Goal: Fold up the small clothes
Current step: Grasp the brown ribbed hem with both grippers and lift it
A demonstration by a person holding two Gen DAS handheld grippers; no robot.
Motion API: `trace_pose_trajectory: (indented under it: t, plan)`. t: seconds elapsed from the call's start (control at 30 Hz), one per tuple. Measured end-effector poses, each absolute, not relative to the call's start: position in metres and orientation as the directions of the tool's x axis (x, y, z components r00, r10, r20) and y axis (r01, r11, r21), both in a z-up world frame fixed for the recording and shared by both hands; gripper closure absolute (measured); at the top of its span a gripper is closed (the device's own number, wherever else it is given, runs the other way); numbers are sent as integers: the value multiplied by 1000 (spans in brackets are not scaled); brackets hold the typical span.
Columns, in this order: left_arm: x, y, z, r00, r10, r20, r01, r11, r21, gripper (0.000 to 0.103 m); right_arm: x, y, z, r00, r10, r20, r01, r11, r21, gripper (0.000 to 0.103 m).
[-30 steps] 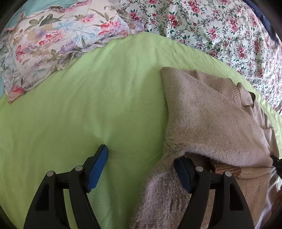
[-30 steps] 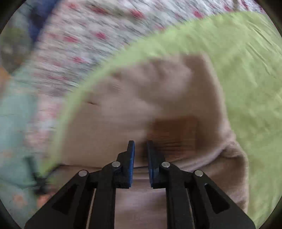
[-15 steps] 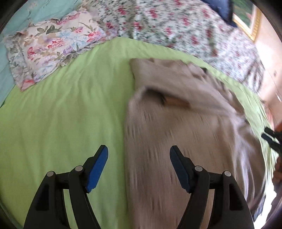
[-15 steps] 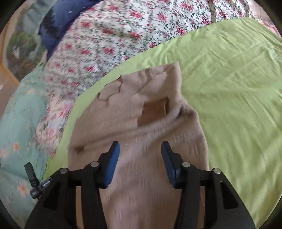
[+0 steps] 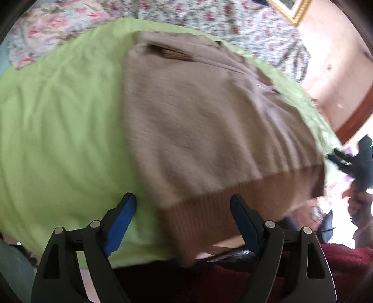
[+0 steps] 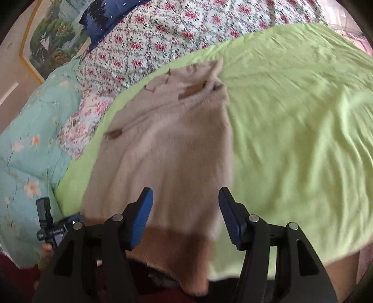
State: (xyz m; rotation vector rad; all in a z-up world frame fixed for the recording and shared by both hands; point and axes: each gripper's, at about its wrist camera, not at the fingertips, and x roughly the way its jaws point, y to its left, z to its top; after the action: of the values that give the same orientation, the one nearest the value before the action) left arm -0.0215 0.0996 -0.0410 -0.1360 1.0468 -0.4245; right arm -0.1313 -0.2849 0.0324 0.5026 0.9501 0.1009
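A beige sweater (image 5: 205, 130) lies lengthwise on a green sheet (image 5: 60, 130) spread over a bed. Its ribbed hem (image 5: 223, 209), a darker tan band, hangs over the near edge of the sheet; its neck end lies at the far end, close to a floral quilt (image 6: 177, 30). Part of the upper body is folded over, exposing a tan patch (image 6: 194, 89) near the collar.

Left wrist view: the left gripper (image 5: 183, 215) is wide apart and its jaws are opening. The blue pads (image 5: 120, 220) stand on either side of the hem's left corner, apart from the cloth; nothing is held. The left pad is over the bare sheet, the right pad over the hem. At the right edge of this view the right gripper (image 5: 347, 160) appears small and dark in a person's hand (image 5: 360, 202), beyond the sweater's right side. Behind it are a pink wall (image 5: 331, 46) and a gilt picture frame (image 5: 293, 11). A dark red cloth (image 5: 338, 263) fills the lower foreground.

Right wrist view: the right gripper (image 6: 185, 218) is partly apart and its jaws are opening. The sweater's lower body and hem lie below and between the pads, which do not press on the fabric; nothing is gripped. To the left lie a turquoise flowered quilt (image 6: 25, 144) and a flowered pillow (image 6: 84, 123); a landscape painting (image 6: 53, 35) hangs on the wall and a dark blue cloth (image 6: 105, 16) lies atop the floral quilt. The left gripper (image 6: 50, 227) is partly visible at the lower left edge, beside the sweater's left side. Both views are blurred by motion.
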Motion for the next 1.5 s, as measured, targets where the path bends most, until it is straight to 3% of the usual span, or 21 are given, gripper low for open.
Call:
trace_pose_trajectory:
  t: [0.17, 0.4, 0.47, 0.53, 0.57, 0.6, 0.67, 0.7, 0.73, 0.97, 1.2, 1.5]
  plan:
    - [-22, 88, -43, 406, -464, -787, 321, 879, -353, 21, -155, -287, 12, 513, 360, -779, 111, 872, 476, 43]
    - [-27, 88, -45, 421, -479, -770, 334, 871, -359, 22, -153, -261, -12, 497, 465, -732, 5, 842, 539, 41]
    - [-23, 88, -47, 431, -473, -769, 332, 875, -352, 30, -148, -258, -12, 512, 479, -713, -14, 834, 551, 41]
    - [-23, 91, -46, 441, -464, -768, 325, 880, -346, 47, -143, -253, -11, 503, 483, -716, -23, 836, 548, 46]
    - [-23, 93, -46, 445, -460, -769, 323, 883, -341, 53, -141, -249, -11, 494, 468, -733, -26, 851, 525, 58]
    - [-23, 94, -46, 447, -453, -772, 322, 886, -333, 62, -138, -245, -11, 479, 448, -755, -25, 866, 499, 78]
    - [-23, 97, -47, 449, -440, -777, 319, 892, -321, 75, -138, -244, -15, 458, 431, -778, -12, 878, 479, 93]
    - [-24, 99, -46, 449, -436, -780, 318, 894, -317, 90, -139, -246, -15, 461, 436, -773, -14, 874, 485, 93]
    - [-26, 102, -47, 442, -441, -781, 319, 891, -322, 96, -142, -248, -14, 467, 442, -766, -18, 870, 492, 94]
    - [-43, 117, -24, 502, -471, -725, 310, 881, -358, 97, -157, -269, -5, 516, 484, -707, -1, 826, 564, 95]
    - [-39, 136, 35, 618, -511, -598, 314, 857, -408, 97, -151, -279, 46, 646, 560, -518, -89, 730, 678, 95]
    - [56, 129, 96, 748, -466, -472, 282, 868, -410, 97, -70, -290, 99, 765, 502, -404, -140, 741, 656, 95]
